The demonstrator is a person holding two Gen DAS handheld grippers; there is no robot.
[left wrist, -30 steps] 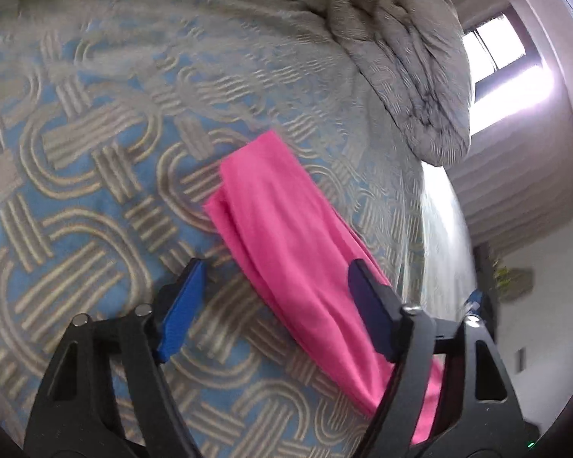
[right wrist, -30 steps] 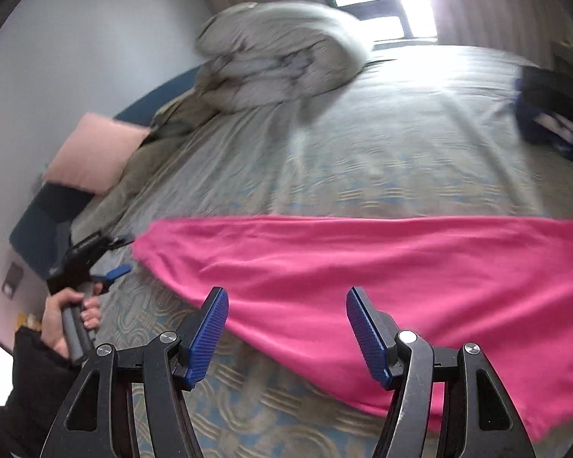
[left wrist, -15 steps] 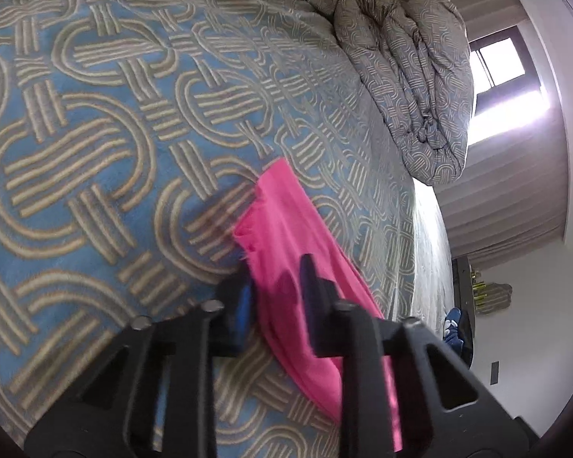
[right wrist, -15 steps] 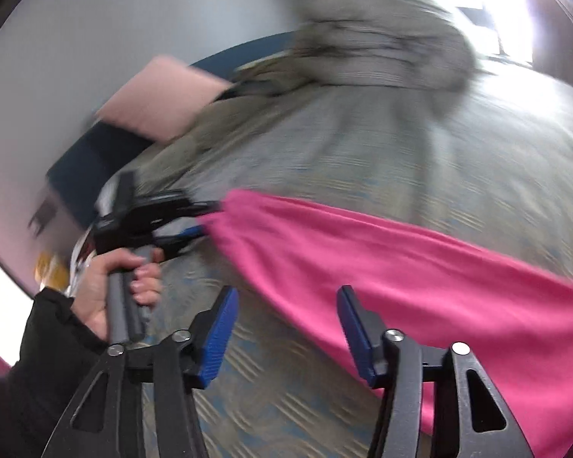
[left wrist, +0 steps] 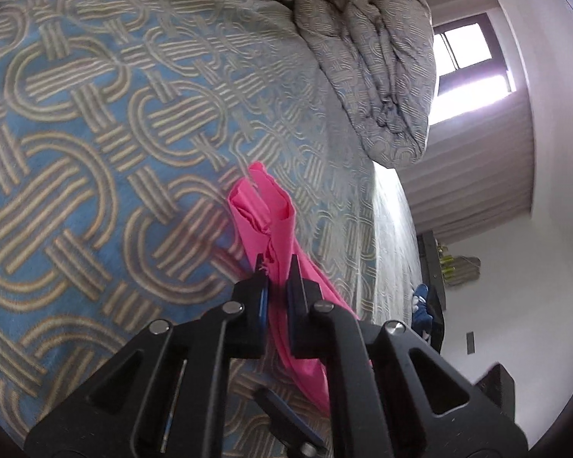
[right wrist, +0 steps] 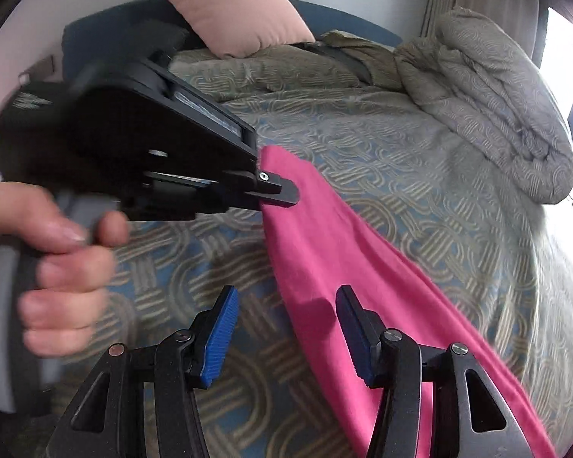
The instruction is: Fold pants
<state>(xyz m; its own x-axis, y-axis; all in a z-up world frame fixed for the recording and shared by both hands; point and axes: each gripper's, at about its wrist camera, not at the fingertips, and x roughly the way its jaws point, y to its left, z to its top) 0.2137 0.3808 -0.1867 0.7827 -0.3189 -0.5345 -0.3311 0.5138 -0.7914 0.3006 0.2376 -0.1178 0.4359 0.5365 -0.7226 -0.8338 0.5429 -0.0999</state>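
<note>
On the bed [right wrist: 420,160], the left gripper [left wrist: 275,267] clamps 1 end of the pink pants [right wrist: 343,259], their length trailing back toward the unclenched right gripper [right wrist: 286,305], poised just short of the cloth's near edge.

A bed [left wrist: 95,145] covered by a blue spread with an interlaced tan band pattern carries everything in both views. Directly on it lie bright pink pants [right wrist: 343,252], stretched as a long strip from the centre of the right wrist view toward 5 o'clock, with one end raised off the spread, and a rolled grey quilt [right wrist: 496,114] of matching pattern at 2 o'clock near the window edge. At 12 o'clock in the right wrist view, rumpled olive bedding [right wrist: 271,72] lies at the head of the bed, and a pale pink pillow [right wrist: 237,7] leans above it against a dark blue headboard [right wrist: 95,34].
</note>
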